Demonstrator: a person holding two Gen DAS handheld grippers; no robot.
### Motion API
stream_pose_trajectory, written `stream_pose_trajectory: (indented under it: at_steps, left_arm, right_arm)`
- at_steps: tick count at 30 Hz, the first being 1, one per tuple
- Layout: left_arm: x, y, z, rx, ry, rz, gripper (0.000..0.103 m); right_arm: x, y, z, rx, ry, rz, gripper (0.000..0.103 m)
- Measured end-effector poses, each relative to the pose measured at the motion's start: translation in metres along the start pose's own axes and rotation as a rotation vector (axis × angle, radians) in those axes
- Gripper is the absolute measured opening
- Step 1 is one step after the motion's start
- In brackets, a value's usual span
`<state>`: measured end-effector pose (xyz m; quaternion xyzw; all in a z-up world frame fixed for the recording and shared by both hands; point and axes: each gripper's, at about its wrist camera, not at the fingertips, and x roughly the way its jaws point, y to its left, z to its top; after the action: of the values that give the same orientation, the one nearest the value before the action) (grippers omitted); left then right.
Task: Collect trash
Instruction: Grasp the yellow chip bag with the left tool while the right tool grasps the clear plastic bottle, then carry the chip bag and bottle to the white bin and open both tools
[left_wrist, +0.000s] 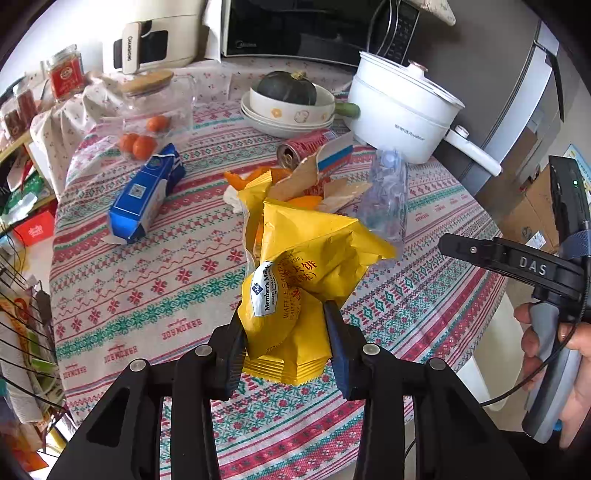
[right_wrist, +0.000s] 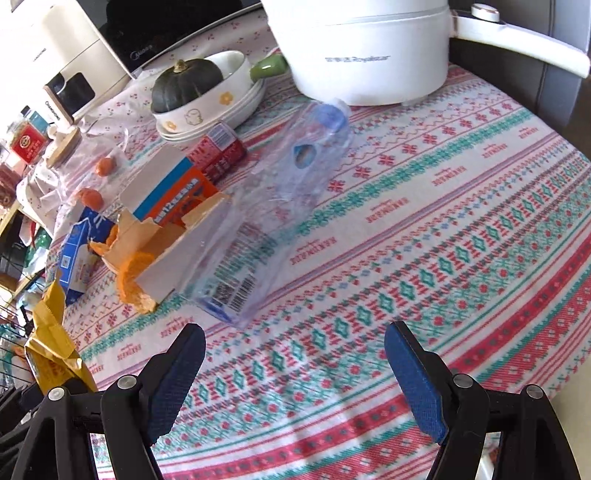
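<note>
Left wrist view: the left tongs (left_wrist: 286, 332) clamp a yellow snack wrapper (left_wrist: 295, 288), raised above the patterned tabletop (left_wrist: 147, 295). At twelve o'clock lies torn cardboard (left_wrist: 306, 177); at one o'clock, a clear plastic bottle (left_wrist: 386, 192).

Right wrist view: the right tongs (right_wrist: 295, 369) gape wide, holding nothing. The bottle (right_wrist: 273, 221) lies at twelve o'clock, the wrapper (right_wrist: 55, 354) at nine.

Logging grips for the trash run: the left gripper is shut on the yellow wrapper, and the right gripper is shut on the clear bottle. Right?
Partly. The left gripper does clamp the yellow wrapper. But the right wrist view shows the right gripper open and empty, short of the clear bottle lying on the table.
</note>
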<state>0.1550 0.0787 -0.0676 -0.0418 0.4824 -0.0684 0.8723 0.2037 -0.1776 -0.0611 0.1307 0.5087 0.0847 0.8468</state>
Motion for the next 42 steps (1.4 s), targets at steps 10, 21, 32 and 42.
stream_pose_trajectory:
  at_steps: [10, 21, 32, 42]
  left_arm:
    - [-0.014, 0.040, -0.004, -0.046, -0.026, 0.047, 0.041]
    - [-0.011, 0.039, -0.003, -0.054, -0.016, 0.038, 0.041]
    - [-0.014, 0.020, -0.005, -0.041, -0.019, 0.005, 0.041]
    - [-0.015, -0.017, -0.005, 0.011, -0.034, -0.023, 0.041]
  right_arm:
    - [0.051, 0.028, 0.018, 0.037, -0.010, 0.013, 0.084]
    - [0.083, 0.023, 0.016, 0.106, 0.053, 0.096, 0.072]
    - [0.035, 0.005, -0.003, -0.034, 0.090, 0.031, 0.067]
    - [-0.049, -0.030, -0.013, -0.096, -0.048, -0.020, 0.066]
